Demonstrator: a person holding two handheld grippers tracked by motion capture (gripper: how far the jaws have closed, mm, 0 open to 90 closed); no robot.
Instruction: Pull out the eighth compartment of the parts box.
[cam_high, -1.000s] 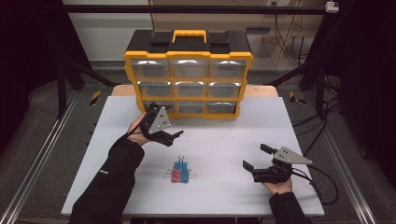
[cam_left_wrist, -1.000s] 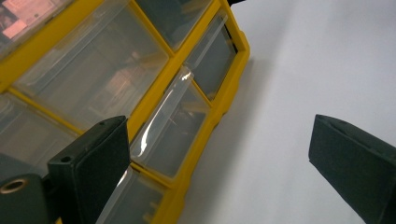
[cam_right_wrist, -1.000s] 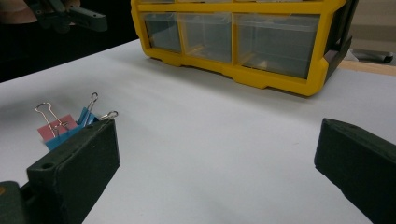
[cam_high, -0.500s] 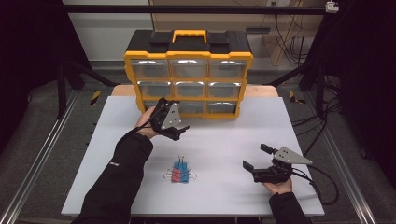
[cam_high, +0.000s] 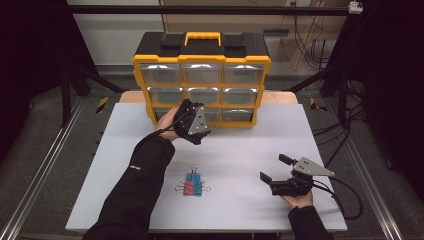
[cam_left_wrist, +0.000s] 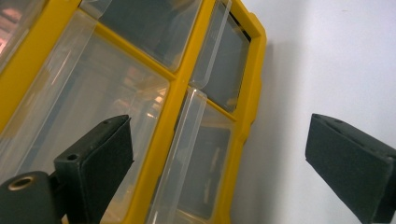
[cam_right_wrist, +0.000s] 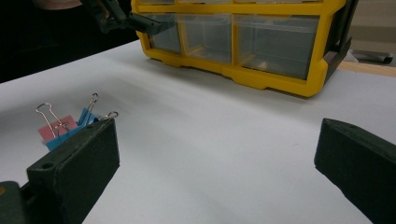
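Note:
A yellow organizer (cam_high: 202, 61) with clear drawers stands at the back of the white table (cam_high: 250, 145). My left gripper (cam_high: 188, 117) is open right in front of its bottom row, near the left and middle drawers. In the left gripper view the open left gripper (cam_left_wrist: 219, 163) straddles a clear drawer lip (cam_left_wrist: 183, 149) and the yellow frame (cam_left_wrist: 161, 154), touching neither. Several blue and red binder clips (cam_high: 192, 187) lie in a cluster at the front middle. My right gripper (cam_high: 275, 167) rests open and empty at the front right. From the right gripper (cam_right_wrist: 215, 158) the clips (cam_right_wrist: 65, 125) lie just beyond its left jaw.
The organizer (cam_right_wrist: 243, 42) has a black top and a yellow carry handle (cam_high: 202, 37). Bare table lies between the clips and the organizer. Metal rails (cam_high: 40, 175) run along both sides of the table. A black cable (cam_high: 345, 200) trails from the right gripper.
My left gripper has moved forward and to the right, from the open table up to the organizer's bottom drawers. The right gripper and the clips have stayed put.

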